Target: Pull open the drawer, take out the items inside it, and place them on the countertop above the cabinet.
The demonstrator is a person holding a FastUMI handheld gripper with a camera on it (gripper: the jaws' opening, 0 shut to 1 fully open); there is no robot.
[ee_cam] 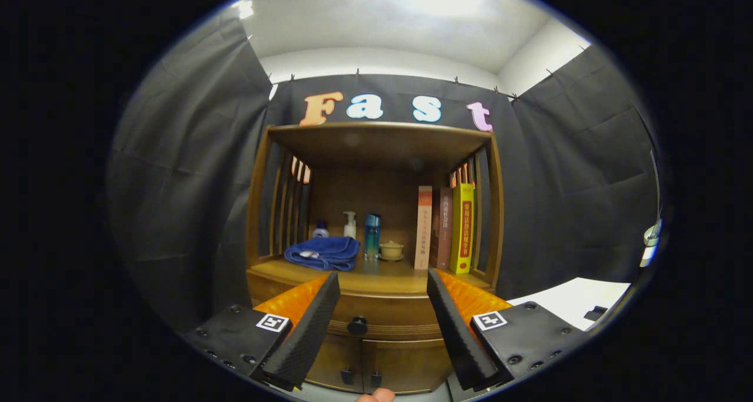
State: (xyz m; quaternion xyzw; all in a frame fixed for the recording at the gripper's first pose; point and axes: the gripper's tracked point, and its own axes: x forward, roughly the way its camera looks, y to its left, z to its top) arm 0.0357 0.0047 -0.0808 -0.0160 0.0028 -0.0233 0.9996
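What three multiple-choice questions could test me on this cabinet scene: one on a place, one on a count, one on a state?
1. Where does the blue towel lie?
A. on the countertop
B. in the drawer
C. on the floor

2. How many books stand on the countertop?
A. one
B. three
C. five

3. How is the drawer?
A. pulled out
B. removed
C. shut

Answers:
1. A: the towel rests on the countertop, left of the bottles.
2. B: three upright spines stand side by side at the right.
3. C: the drawer front sits flush, its knob just ahead of the open gripper, untouched.
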